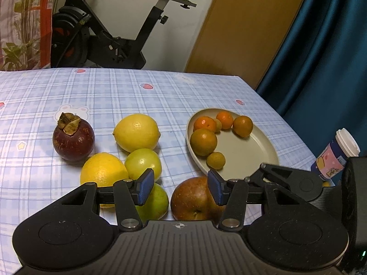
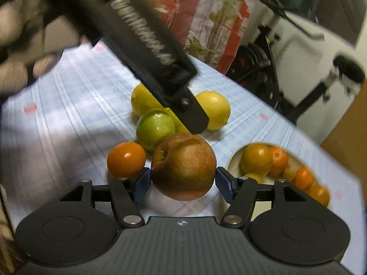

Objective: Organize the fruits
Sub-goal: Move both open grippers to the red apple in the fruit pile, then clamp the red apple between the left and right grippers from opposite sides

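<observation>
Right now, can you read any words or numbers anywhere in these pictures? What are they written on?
Pink and blue paper cup with white lid: cartoon picture and small print, too small to read.
Black arm of the other tool: raised white lettering, too blurred to read.
Blue checked tablecloth: only strawberry and bear pictures, no words.

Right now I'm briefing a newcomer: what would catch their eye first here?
The big reddish-brown apple sits between the right gripper's blue pads, beside a small orange tangerine. On the checked blue tablecloth, a dark purple mangosteen stands left of a beige oval plate holding small oranges.
</observation>
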The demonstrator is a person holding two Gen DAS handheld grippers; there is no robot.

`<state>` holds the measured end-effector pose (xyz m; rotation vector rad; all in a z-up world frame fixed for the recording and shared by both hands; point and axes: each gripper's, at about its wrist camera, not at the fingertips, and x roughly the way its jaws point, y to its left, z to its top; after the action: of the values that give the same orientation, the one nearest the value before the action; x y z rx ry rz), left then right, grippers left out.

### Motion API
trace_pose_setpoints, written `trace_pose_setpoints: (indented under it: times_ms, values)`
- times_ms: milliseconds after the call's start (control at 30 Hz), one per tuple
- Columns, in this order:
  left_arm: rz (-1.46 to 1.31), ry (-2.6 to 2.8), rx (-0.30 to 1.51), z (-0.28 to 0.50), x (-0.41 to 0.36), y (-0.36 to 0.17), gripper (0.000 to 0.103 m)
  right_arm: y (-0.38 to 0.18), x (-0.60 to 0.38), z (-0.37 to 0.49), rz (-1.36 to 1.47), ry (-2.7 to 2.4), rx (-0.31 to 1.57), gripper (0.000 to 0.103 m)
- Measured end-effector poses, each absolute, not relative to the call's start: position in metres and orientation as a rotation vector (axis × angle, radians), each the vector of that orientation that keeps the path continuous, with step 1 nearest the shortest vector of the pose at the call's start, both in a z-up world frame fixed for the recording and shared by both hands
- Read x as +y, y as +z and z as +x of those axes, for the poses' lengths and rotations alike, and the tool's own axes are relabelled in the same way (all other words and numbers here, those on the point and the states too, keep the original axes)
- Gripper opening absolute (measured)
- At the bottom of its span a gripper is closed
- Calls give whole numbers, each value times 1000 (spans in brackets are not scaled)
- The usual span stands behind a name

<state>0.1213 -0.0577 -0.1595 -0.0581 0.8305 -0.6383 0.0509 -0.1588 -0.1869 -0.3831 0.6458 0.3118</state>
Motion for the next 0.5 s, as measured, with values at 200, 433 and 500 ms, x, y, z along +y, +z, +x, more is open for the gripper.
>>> trace_pose_setpoints:
  times_ms: [200,433,500]
  values:
    - [-72,-662,833,113,-61,-158,54,-180,-181,51,-84,314,708,64]
    - [-50,-711,858,101,-73,-164,54,-181,-212,44,235,327,746,64]
    - [-38,-723,865,98,-76,-167,54,-183,-216,42,276,327,741,64]
